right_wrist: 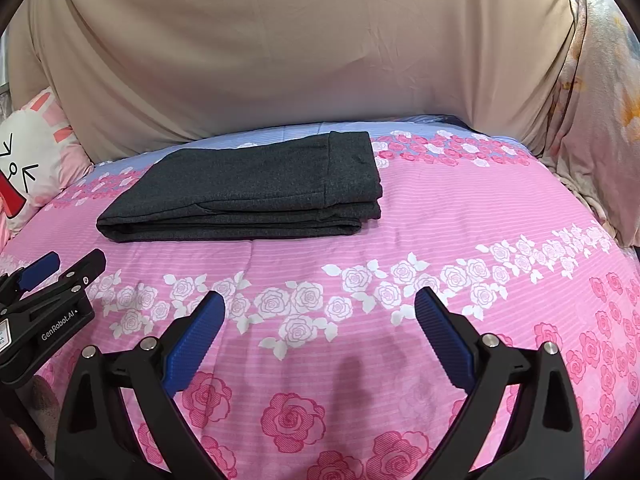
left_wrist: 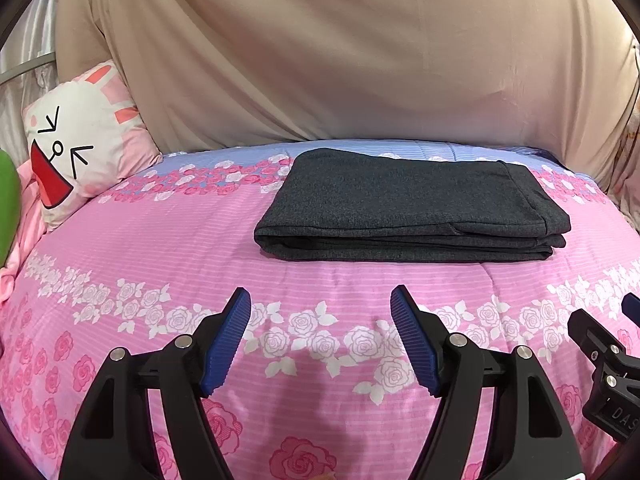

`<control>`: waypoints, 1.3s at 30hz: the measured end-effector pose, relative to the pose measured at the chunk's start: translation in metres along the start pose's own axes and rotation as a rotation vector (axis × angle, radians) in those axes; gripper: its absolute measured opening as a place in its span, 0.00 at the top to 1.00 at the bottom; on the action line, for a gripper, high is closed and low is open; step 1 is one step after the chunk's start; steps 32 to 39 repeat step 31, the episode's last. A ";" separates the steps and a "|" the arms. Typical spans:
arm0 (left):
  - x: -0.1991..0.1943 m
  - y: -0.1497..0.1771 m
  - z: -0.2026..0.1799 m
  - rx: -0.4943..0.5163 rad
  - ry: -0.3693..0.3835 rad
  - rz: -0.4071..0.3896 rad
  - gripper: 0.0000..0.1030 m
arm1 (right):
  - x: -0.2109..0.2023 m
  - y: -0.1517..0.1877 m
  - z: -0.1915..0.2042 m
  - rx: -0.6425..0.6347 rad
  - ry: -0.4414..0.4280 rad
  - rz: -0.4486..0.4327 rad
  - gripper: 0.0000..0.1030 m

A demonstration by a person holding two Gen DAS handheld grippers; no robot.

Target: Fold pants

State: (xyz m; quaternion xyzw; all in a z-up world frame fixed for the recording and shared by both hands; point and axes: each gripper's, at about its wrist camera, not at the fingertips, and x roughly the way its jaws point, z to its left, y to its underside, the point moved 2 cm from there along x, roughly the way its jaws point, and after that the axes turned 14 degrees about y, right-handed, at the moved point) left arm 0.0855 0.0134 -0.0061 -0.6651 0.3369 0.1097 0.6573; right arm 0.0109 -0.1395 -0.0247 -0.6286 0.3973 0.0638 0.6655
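Currently the dark grey knit pants (left_wrist: 404, 208) lie folded in a flat stacked rectangle on the far part of the pink rose-print quilted bed cover (left_wrist: 168, 248). Left tongs (left_wrist: 320, 320) gape wide, holding nothing, near side, well apart from the pants. Right tongs (right_wrist: 320, 320) likewise spread and bare; pants sit far and left of them. White bunny-face cushion (left_wrist: 80, 140) at far left.

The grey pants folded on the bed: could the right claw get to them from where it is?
Probably yes. The right claw hangs open over the pink quilt, short of the pants, and only bare quilt shows between them. The left claw sits off to the side.
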 end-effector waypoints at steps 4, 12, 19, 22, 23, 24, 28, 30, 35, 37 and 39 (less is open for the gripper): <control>0.000 0.000 0.000 -0.001 -0.001 -0.001 0.32 | 0.001 -0.001 -0.001 -0.003 0.001 0.000 0.09; -0.001 -0.001 0.000 0.017 -0.067 -0.003 0.17 | 0.001 -0.001 -0.001 -0.002 0.002 0.000 0.09; -0.008 -0.001 -0.002 0.041 -0.074 -0.039 0.16 | 0.001 -0.001 -0.001 -0.004 0.001 0.000 0.09; -0.010 -0.001 -0.002 0.044 -0.051 -0.048 0.16 | 0.001 0.000 0.000 -0.003 0.002 0.000 0.09; -0.010 -0.001 -0.003 0.048 -0.049 -0.048 0.16 | 0.001 0.000 0.000 -0.003 0.002 0.000 0.09; -0.010 -0.001 -0.004 0.052 -0.052 -0.046 0.16 | 0.001 0.000 0.000 -0.003 0.003 0.000 0.09; -0.007 -0.001 -0.004 0.052 -0.036 -0.025 0.16 | 0.001 -0.001 -0.001 -0.003 0.002 0.000 0.09; -0.005 -0.001 -0.003 0.049 -0.030 -0.017 0.16 | 0.001 -0.001 -0.001 -0.004 0.002 0.000 0.09; -0.005 -0.002 -0.004 0.048 -0.027 -0.014 0.16 | 0.001 -0.001 -0.001 -0.003 0.002 0.000 0.09; -0.005 -0.002 -0.004 0.048 -0.027 -0.014 0.16 | 0.001 -0.001 -0.001 -0.003 0.002 0.000 0.09; -0.005 -0.002 -0.004 0.048 -0.027 -0.014 0.16 | 0.001 -0.001 -0.001 -0.003 0.002 0.000 0.09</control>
